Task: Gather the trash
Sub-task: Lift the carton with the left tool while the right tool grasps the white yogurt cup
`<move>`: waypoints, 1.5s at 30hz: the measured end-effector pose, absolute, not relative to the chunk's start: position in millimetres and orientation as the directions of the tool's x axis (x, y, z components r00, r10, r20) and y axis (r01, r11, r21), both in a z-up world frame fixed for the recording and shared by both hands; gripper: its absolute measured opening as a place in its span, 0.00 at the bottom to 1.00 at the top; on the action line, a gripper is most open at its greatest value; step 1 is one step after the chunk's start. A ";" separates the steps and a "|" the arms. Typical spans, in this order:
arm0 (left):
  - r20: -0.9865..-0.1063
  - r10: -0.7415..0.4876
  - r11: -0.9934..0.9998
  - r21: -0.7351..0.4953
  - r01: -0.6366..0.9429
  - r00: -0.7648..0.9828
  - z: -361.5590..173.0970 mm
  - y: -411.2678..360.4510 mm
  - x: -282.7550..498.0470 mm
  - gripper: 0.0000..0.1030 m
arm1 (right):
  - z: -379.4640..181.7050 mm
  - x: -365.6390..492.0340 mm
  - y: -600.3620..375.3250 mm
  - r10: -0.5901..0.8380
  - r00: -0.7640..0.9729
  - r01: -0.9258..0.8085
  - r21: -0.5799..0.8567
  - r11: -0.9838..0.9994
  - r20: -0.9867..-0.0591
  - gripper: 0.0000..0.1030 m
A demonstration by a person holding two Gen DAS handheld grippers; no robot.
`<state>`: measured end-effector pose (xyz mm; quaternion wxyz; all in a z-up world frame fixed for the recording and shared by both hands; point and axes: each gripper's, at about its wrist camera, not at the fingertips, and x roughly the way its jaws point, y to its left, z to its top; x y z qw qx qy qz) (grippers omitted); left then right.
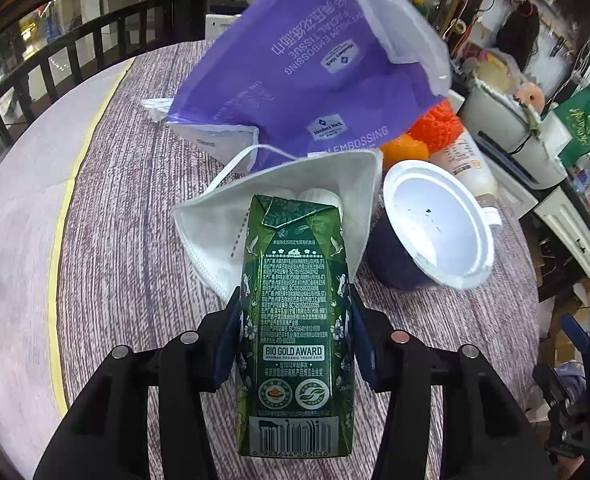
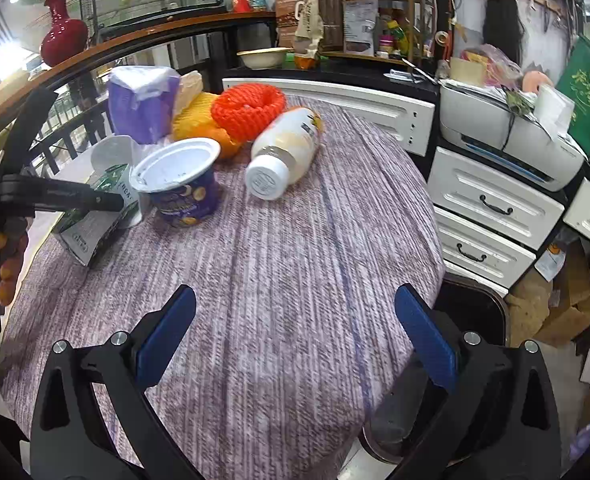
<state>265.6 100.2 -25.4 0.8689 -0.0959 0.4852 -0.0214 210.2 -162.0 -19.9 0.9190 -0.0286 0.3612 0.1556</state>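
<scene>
Left gripper (image 1: 295, 328) is clamped on the green carton (image 1: 295, 332), blue pads pressing both of its long sides around mid-height. Carton lies lengthwise between the fingers, barcode end nearest the camera, folded top pointing away. From the right wrist view the carton (image 2: 95, 216) sits tilted at the table's left edge with the left tool's black arm across it and a hand (image 2: 3, 256) gripping the handle.

Just past the left fingertips, a white face mask (image 1: 279, 216) lies under and behind the carton's top. Right of the fingertips, a dark blue cup (image 1: 427, 232) with white foil lid, tipped toward the camera. Farther ahead, a purple tissue pack (image 1: 315, 68), an orange knitted thing (image 1: 435, 120), and a white bottle (image 1: 471, 164) lying on its side.

Right gripper (image 2: 295, 332) is spread wide with nothing between its blue pads, over bare purple-grey tablecloth (image 2: 275, 280). Bottle (image 2: 283, 152) and cup (image 2: 183, 184) are well ahead of its fingertips, cup ahead-left.
</scene>
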 end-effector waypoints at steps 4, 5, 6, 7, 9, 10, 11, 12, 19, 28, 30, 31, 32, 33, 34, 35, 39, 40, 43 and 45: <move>-0.811 -0.135 0.980 -0.193 -0.043 0.569 -20.5 106.3 245.5 0.47 | -11.1 209.6 -142.0 0.291 0.706 -0.358 0.029 0.933 -0.646 0.95; -0.804 -0.140 0.980 -0.198 -0.038 0.579 -19.5 106.2 241.1 0.47 | -9.0 210.6 -134.8 0.302 0.706 -0.376 0.022 0.926 -0.640 0.95; -0.793 -0.155 0.977 -0.212 -0.029 0.589 -17.4 107.6 235.1 0.47 | -7.6 211.5 -130.6 0.313 0.703 -0.388 0.024 0.921 -0.638 0.95; -0.788 -0.164 0.975 -0.220 -0.022 0.594 -16.3 108.0 228.6 0.47 | -6.3 213.6 -125.1 0.330 0.697 -0.403 0.032 0.915 -0.636 0.95; -0.777 -0.170 0.974 -0.225 -0.015 0.606 -14.4 110.5 217.4 0.47 | -4.6 219.6 -114.8 0.356 0.681 -0.429 0.045 0.902 -0.640 0.95; -0.771 -0.166 0.975 -0.222 -0.014 0.614 -14.2 113.0 211.6 0.47 | -3.6 223.8 -108.2 0.365 0.674 -0.441 0.047 0.896 -0.643 0.95; -0.766 -0.161 0.976 -0.217 -0.015 0.623 -14.2 116.1 204.7 0.47 | -2.4 228.6 -101.2 0.368 0.671 -0.448 0.044 0.893 -0.643 0.95; -0.760 -0.155 0.977 -0.214 -0.018 0.631 -13.3 118.1 199.4 0.47 | -1.4 231.9 -95.1 0.369 0.672 -0.453 0.038 0.891 -0.642 0.95; -0.717 -0.133 0.976 -0.214 -0.034 0.684 -12.6 128.8 169.7 0.47 | -2.6 260.2 -50.2 0.339 0.679 -0.489 -0.057 0.870 -0.651 0.95; -0.700 -0.150 0.971 -0.237 -0.029 0.698 -16.8 133.0 163.6 0.47 | -31.4 305.7 -31.4 0.296 0.601 -0.454 -0.012 0.891 -0.743 0.95; -0.699 -0.160 0.970 -0.243 -0.021 0.697 -18.1 132.8 162.9 0.47 | -36.3 313.0 -29.6 0.316 0.577 -0.456 0.024 0.890 -0.753 0.95; -0.699 -0.163 0.969 -0.245 -0.019 0.696 -18.8 133.0 162.7 0.47 | -38.9 316.9 -28.2 0.322 0.579 -0.454 0.032 0.891 -0.749 0.95; -0.699 -0.165 0.969 -0.245 -0.016 0.696 -19.6 133.1 162.6 0.47 | -40.7 318.2 -26.8 0.323 0.577 -0.451 0.037 0.892 -0.750 0.95; -0.699 -0.165 0.970 -0.242 -0.014 0.695 -20.1 132.2 163.0 0.47 | -42.4 321.3 -26.0 0.323 0.575 -0.445 0.044 0.894 -0.752 0.95; -0.700 -0.163 0.971 -0.239 -0.012 0.695 -21.5 132.3 161.8 0.47 | -43.1 323.1 -25.9 0.325 0.573 -0.443 0.049 0.895 -0.752 0.95; -0.700 -0.164 0.971 -0.238 -0.011 0.695 -22.2 132.1 161.6 0.47 | -43.5 325.0 -25.6 0.329 0.574 -0.443 0.054 0.895 -0.750 0.95; -0.703 -0.168 0.972 -0.235 -0.004 0.691 -24.4 131.2 161.6 0.47 | -42.6 328.0 -27.4 0.326 0.587 -0.434 0.052 0.900 -0.741 0.76; -0.704 -0.168 0.972 -0.236 -0.003 0.689 -25.4 130.9 162.0 0.47 | -43.1 329.3 -28.5 0.339 0.573 -0.437 0.071 0.897 -0.747 0.69; -0.709 -0.171 0.972 -0.235 -0.001 0.684 -27.0 128.6 163.4 0.47 | -42.8 331.1 -33.6 0.352 0.568 -0.424 0.101 0.900 -0.744 0.69; -0.710 -0.169 0.973 -0.230 0.002 0.684 -27.9 127.0 163.0 0.47 | -42.4 330.0 -36.7 0.365 0.562 -0.422 0.122 0.898 -0.743 0.69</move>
